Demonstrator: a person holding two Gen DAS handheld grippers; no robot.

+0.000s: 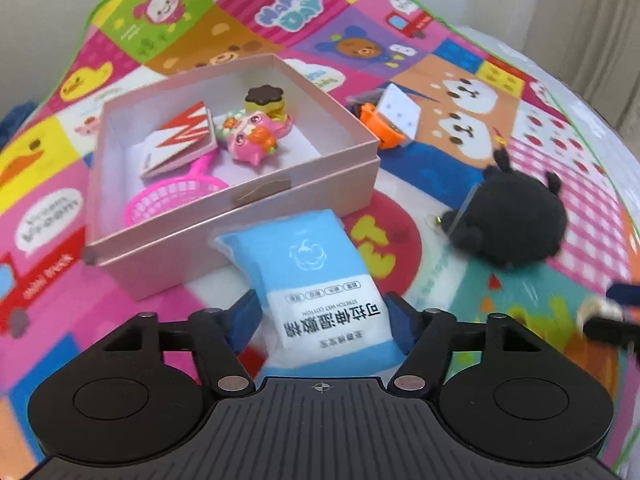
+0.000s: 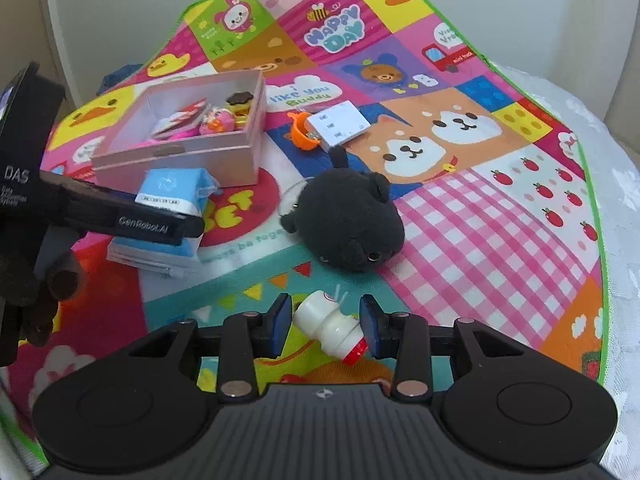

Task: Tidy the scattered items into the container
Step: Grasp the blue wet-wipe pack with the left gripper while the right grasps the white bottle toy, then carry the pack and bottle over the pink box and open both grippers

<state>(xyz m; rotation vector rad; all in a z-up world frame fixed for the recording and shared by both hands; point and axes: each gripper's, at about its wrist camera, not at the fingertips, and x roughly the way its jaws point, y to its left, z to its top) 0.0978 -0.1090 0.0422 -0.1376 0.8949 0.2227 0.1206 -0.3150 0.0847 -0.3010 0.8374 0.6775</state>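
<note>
My left gripper (image 1: 322,312) is shut on a blue and white wipes packet (image 1: 316,272), just in front of the pink open box (image 1: 240,216). The packet's far end leans towards the box's near wall. Inside the box lie a red and white card pack (image 1: 180,136), a pink toy (image 1: 252,140), a pudding toy (image 1: 266,100) and a pink net scoop (image 1: 172,196). My right gripper (image 2: 325,320) is shut on a small white bottle (image 2: 328,328) with a red cap, held tilted above the mat. A black plush (image 2: 348,220) lies just beyond it.
An orange toy (image 2: 304,136) and a white card box (image 2: 340,124) lie on the patchwork mat (image 2: 480,220) to the right of the pink box (image 2: 180,164). The mat's green edge (image 2: 596,208) runs along the right, with white cloth past it.
</note>
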